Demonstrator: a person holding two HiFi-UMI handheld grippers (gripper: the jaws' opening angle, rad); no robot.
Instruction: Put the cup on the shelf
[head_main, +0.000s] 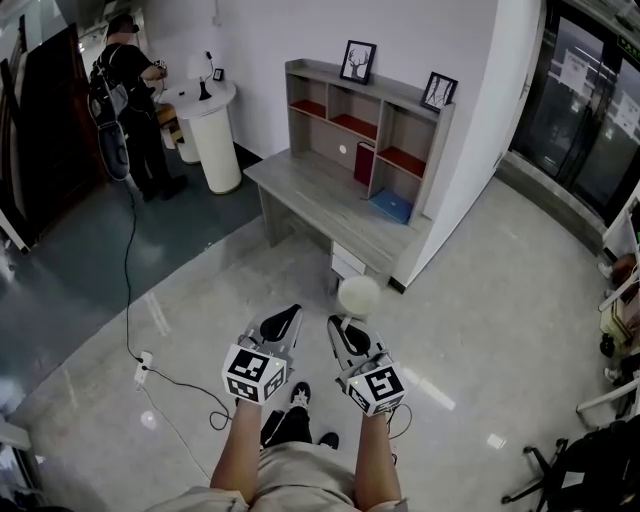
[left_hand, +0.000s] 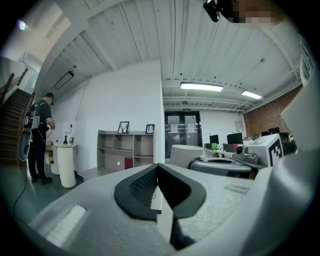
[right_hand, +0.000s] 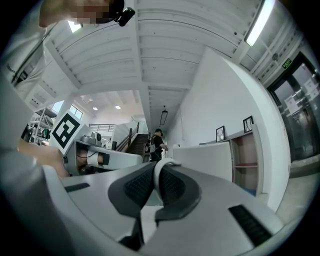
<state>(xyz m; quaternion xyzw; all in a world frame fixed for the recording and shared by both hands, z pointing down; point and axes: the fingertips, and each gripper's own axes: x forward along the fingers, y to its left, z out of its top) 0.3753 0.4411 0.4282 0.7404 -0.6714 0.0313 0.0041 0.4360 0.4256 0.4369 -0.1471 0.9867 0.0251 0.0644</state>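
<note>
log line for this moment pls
stage: cup carried, not yet on shelf | right gripper: shut on cup | left gripper: shut, empty | shelf: ahead, out of reach

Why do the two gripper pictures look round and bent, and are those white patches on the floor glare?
Left gripper view and right gripper view: wide-angle lenses bow the white ceiling boards and darken the corners. Head view: yes, the glossy pale floor mirrors lamps as bright patches.
</note>
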